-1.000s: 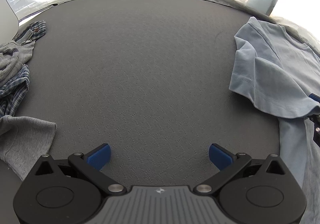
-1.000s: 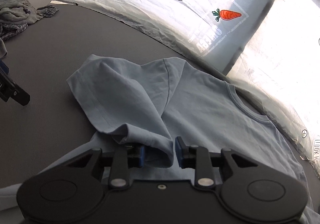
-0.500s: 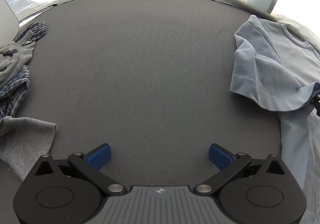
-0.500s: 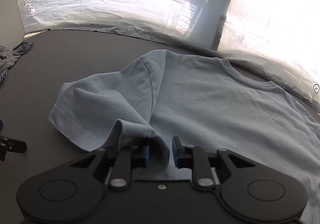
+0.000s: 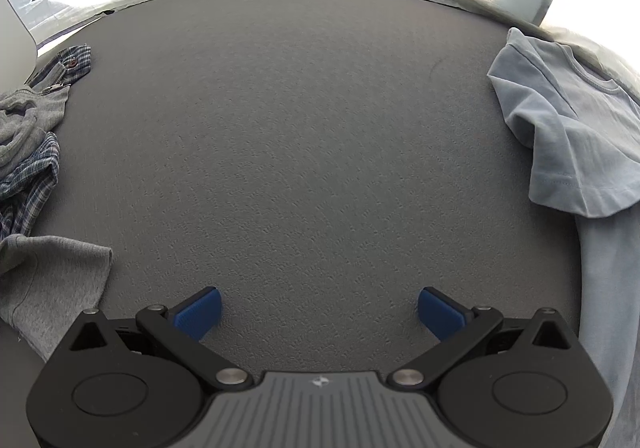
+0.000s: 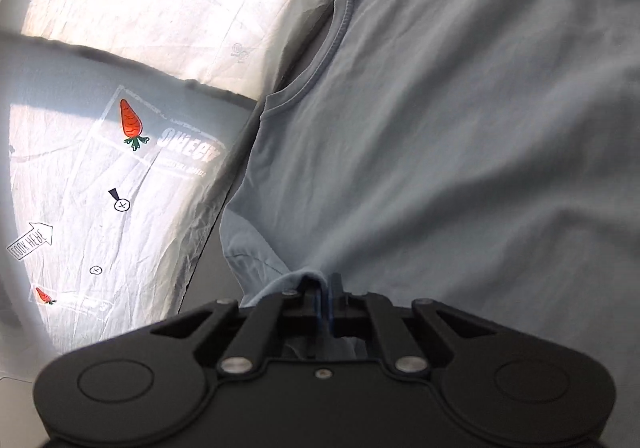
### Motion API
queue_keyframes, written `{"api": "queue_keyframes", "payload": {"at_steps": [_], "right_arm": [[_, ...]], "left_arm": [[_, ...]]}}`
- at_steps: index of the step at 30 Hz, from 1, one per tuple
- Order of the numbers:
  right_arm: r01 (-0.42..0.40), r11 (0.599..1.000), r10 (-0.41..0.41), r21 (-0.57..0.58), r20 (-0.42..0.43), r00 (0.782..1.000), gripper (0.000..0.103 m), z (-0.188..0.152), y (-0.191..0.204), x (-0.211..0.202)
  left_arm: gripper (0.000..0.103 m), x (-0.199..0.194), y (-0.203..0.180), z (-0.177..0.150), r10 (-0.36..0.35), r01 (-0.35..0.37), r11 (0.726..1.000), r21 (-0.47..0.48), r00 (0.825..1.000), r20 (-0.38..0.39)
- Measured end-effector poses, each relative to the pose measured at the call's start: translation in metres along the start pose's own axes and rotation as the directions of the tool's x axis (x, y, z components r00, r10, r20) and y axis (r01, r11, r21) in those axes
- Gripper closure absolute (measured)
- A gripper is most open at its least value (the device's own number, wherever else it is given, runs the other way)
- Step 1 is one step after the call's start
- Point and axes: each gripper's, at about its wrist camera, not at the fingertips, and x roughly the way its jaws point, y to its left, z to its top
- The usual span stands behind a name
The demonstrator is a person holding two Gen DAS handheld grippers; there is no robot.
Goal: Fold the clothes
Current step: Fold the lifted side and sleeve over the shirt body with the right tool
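A light blue T-shirt (image 6: pixel 460 152) fills the right wrist view, its collar toward the top left. My right gripper (image 6: pixel 325 288) is closing, and its blue pads pinch a fold of the shirt's sleeve between them. In the left wrist view the same T-shirt (image 5: pixel 572 136) lies bunched at the right edge of the dark grey mat (image 5: pixel 300 128). My left gripper (image 5: pixel 318 310) hangs open over bare mat, well away from the shirt, with nothing between its fingers.
A pile of grey and plaid clothes (image 5: pixel 24 152) lies at the mat's left edge, with another grey garment (image 5: pixel 48 280) nearer. A white sheet printed with a carrot (image 6: pixel 132 124) and arrows borders the mat's far side.
My right gripper has rolled strongly, moved sideways and shut on the sleeve fold. The shirt has slid toward the right edge in the left wrist view. My left gripper has stayed put.
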Motion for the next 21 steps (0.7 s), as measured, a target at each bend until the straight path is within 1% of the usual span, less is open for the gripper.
{"api": "queue_keyframes", "payload": {"at_steps": [1,2,3,4,5,6,8,9,10,11,13,14,15,18,19,20,21], "right_arm": [[0.082,0.991,-0.081,-0.105,0.012,0.997,0.095,-0.001,0.006,-0.002],[0.139,0.97,-0.137,-0.201,0.027,0.99,0.09,-0.005,0.013,-0.003],[0.193,0.936,-0.187,-0.294,0.049,0.981,0.086,-0.008,0.021,-0.005],[0.235,0.893,-0.221,-0.384,0.08,0.972,0.076,-0.015,0.03,-0.007],[0.274,0.841,-0.25,-0.467,0.114,0.962,0.069,-0.021,0.038,-0.009],[0.301,0.784,-0.265,-0.542,0.146,0.953,0.068,-0.027,0.045,-0.01],[0.344,0.649,-0.282,-0.679,0.206,0.937,0.068,-0.041,0.058,-0.015],[0.359,0.577,-0.283,-0.734,0.232,0.931,0.068,-0.048,0.064,-0.017],[0.364,0.521,-0.279,-0.772,0.248,0.928,0.068,-0.055,0.068,-0.018],[0.364,0.452,-0.27,-0.814,0.264,0.926,0.066,-0.063,0.072,-0.019],[0.36,0.369,-0.249,-0.857,0.282,0.926,0.066,-0.073,0.075,-0.02],[0.353,0.344,-0.248,-0.87,0.279,0.928,0.066,-0.073,0.075,-0.019],[0.349,0.339,-0.251,-0.873,0.274,0.928,0.066,-0.073,0.074,-0.017],[0.34,0.344,-0.254,-0.875,0.262,0.931,0.065,-0.073,0.076,-0.012],[0.339,0.343,-0.252,-0.876,0.262,0.932,0.062,-0.072,0.077,-0.01],[0.332,0.337,-0.249,-0.881,0.257,0.934,0.057,-0.072,0.078,-0.009],[0.327,0.33,-0.248,-0.886,0.253,0.935,0.055,-0.072,0.079,-0.007]], "left_arm": [[0.0,0.0,0.0,0.0,0.002,-0.002,1.0,0.003,1.0,0.0],[0.0,0.0,0.0,0.0,0.002,-0.002,1.0,0.002,1.0,0.001],[0.0,0.0,0.0,0.0,0.001,-0.001,1.0,0.001,1.0,0.0],[0.0,0.0,0.0,0.0,0.001,-0.001,1.0,0.001,1.0,0.0],[0.0,0.0,0.0,0.0,0.001,-0.001,1.0,0.001,1.0,-0.001],[0.0,0.001,0.0,0.0,0.001,-0.001,1.0,0.0,1.0,-0.002],[0.0,0.001,0.001,0.001,0.002,-0.002,1.0,-0.002,1.0,-0.003],[0.0,0.001,0.001,0.001,0.002,-0.002,1.0,-0.003,1.0,-0.003],[0.0,0.001,0.001,0.001,0.001,-0.001,1.0,-0.003,1.0,-0.003],[0.0,0.001,0.001,0.001,0.001,-0.001,1.0,-0.002,1.0,-0.003],[0.0,0.002,0.001,0.002,0.001,-0.001,1.0,-0.002,1.0,-0.004],[0.0,0.002,0.002,0.002,0.001,-0.001,1.0,-0.002,1.0,-0.005],[0.0,0.002,0.002,0.002,0.001,-0.001,1.0,-0.002,1.0,-0.005],[0.0,0.0,0.001,0.001,-0.001,0.001,1.0,0.001,1.0,-0.007],[0.0,0.0,0.001,0.001,-0.002,0.002,1.0,0.002,1.0,-0.007],[0.0,0.0,0.001,0.001,-0.004,0.004,1.0,0.003,1.0,-0.007],[0.0,0.0,0.001,0.001,-0.004,0.004,1.0,0.003,1.0,-0.008]]}}
